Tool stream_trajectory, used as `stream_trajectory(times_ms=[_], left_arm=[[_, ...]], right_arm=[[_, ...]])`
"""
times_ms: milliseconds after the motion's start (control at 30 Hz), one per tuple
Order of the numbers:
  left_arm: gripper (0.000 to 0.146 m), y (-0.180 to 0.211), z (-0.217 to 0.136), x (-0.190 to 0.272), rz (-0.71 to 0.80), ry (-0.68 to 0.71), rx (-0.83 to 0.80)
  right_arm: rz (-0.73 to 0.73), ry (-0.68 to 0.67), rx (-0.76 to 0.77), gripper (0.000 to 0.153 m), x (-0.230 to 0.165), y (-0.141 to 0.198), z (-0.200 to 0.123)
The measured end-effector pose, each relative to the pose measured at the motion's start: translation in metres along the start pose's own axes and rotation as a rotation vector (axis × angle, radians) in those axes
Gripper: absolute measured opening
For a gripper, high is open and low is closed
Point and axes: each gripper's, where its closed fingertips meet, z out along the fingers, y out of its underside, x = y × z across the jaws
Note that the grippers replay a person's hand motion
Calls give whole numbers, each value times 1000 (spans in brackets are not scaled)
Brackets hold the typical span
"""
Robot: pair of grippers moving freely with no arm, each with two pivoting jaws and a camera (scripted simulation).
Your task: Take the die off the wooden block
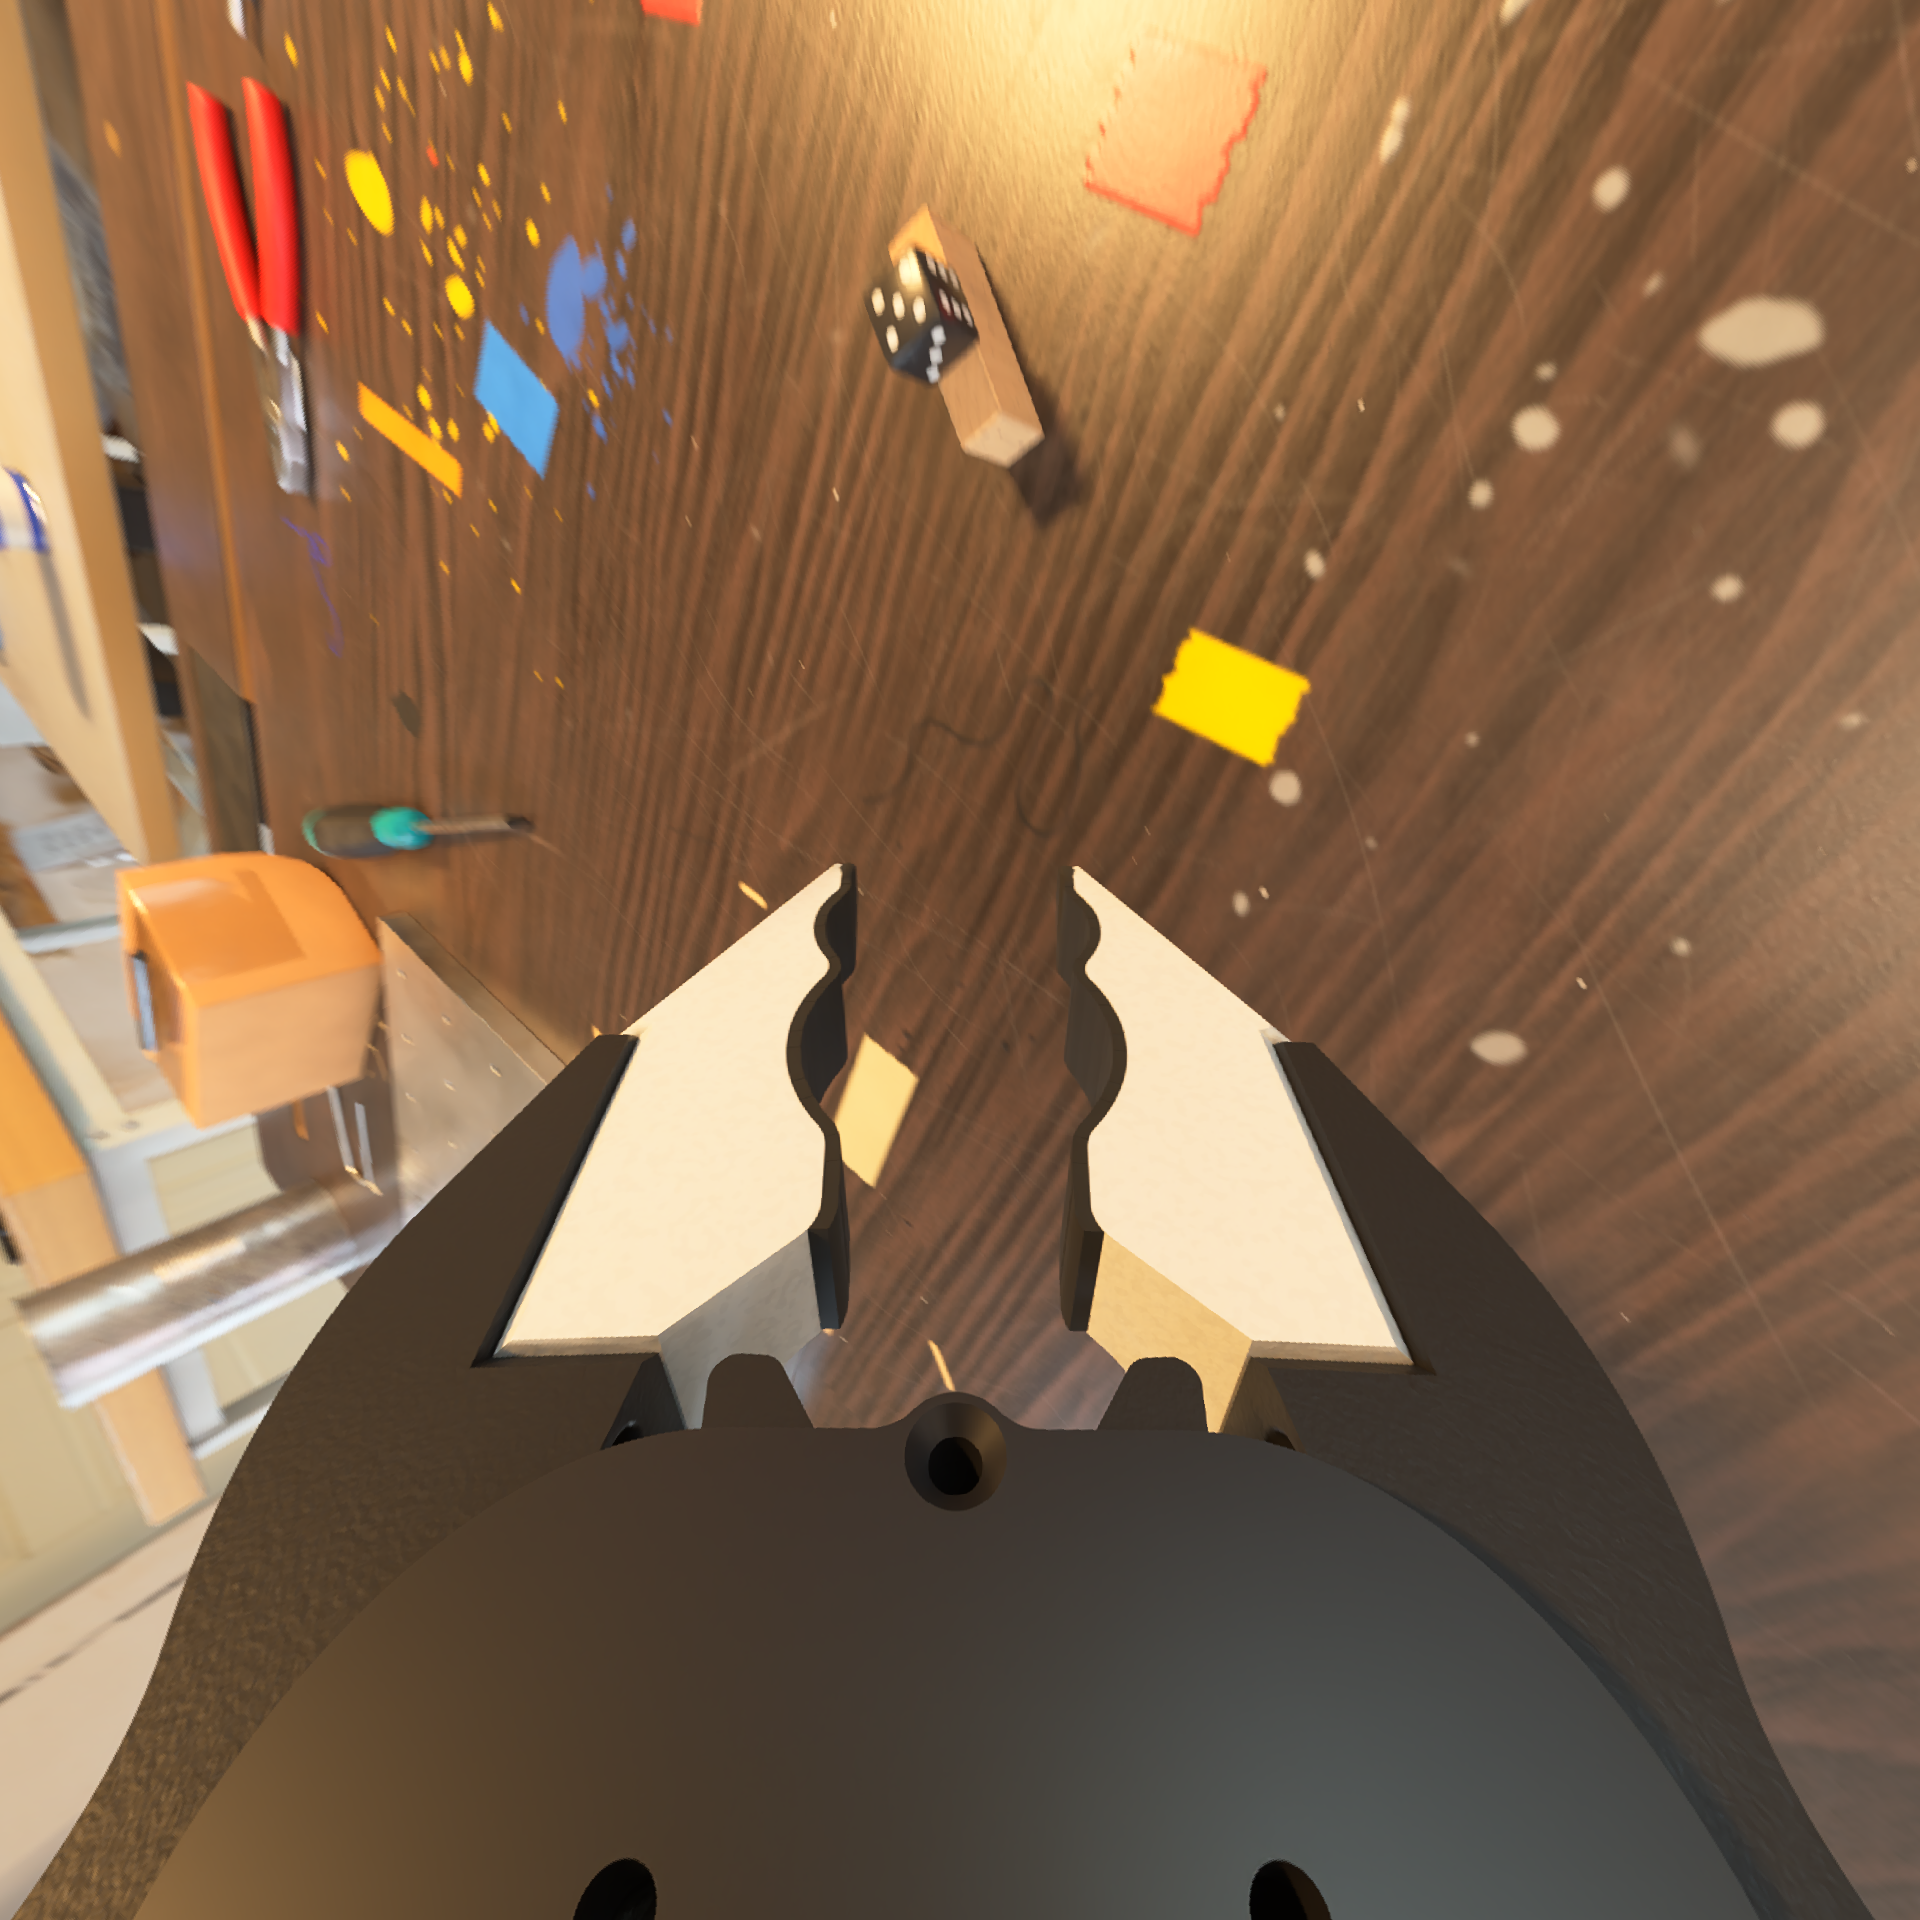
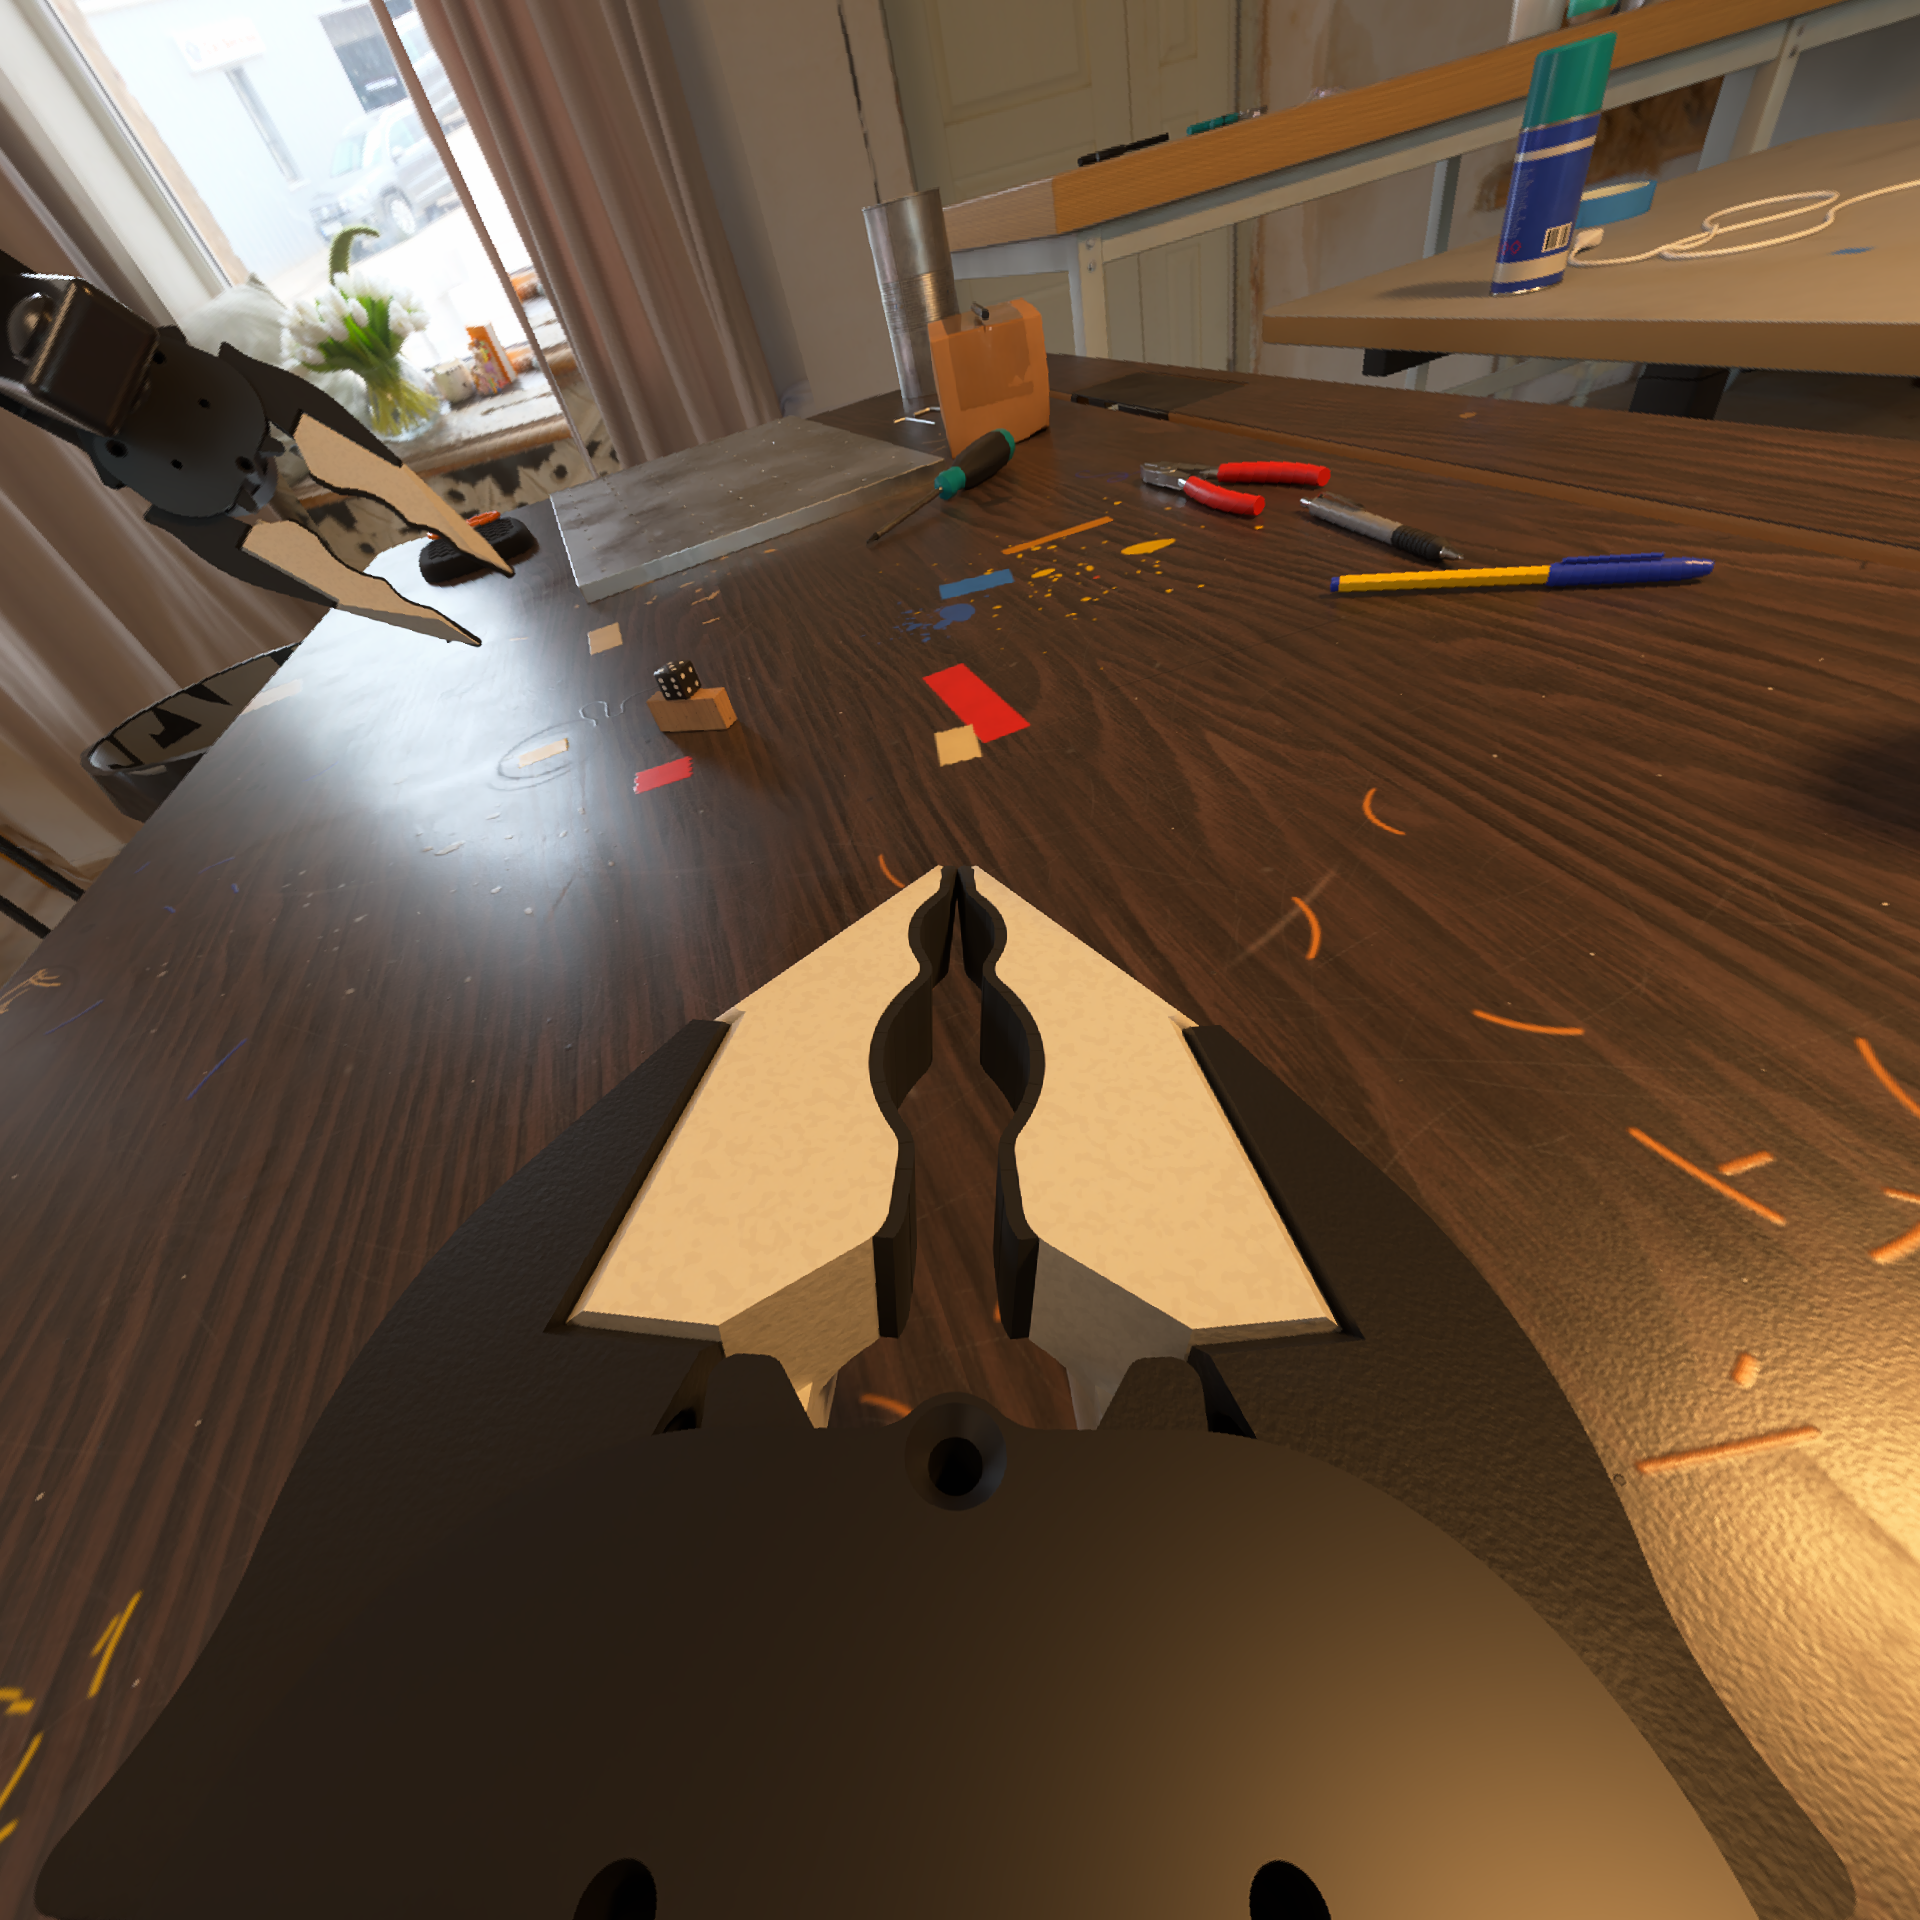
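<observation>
A black die with white pips (image 1: 923,314) sits on top of a small wooden block (image 1: 982,358) on the dark wooden table. My left gripper (image 1: 958,883) is open and empty, above the table and well short of the die. In the right wrist view the die (image 2: 676,678) rests on the block (image 2: 694,711) at the middle left, and the left gripper (image 2: 488,597) hovers open up and to the left of it. My right gripper (image 2: 957,878) is shut and empty, low over the table, far in front of the block.
Red-handled pliers (image 2: 1242,486), a green-handled screwdriver (image 2: 956,473), two pens (image 2: 1517,574), a metal plate (image 2: 727,494) and an orange box (image 2: 987,374) lie at the table's far side. Tape patches (image 2: 971,701) and paint specks dot the surface. A shelf with a spray can (image 2: 1548,166) stands at the right.
</observation>
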Motion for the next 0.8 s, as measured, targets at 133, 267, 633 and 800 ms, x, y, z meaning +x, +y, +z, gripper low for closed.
stream_trajectory(times_ms=[133, 267, 633, 800], left_arm=[[53, -22, 5, -12, 125, -68, 23], [51, -31, 4, -11, 392, -81, 45], [16, -43, 6, -5, 777, 35, -78], [13, -71, 9, -21, 626, 109, -47]], right_arm=[[1, 0, 9, 0, 1, -2, -2], [2, -1, 7, 0, 1, -1, -2], [1, -13, 1, 0, 0, -1, -2], [5, -21, 6, 0, -1, -2, -3]])
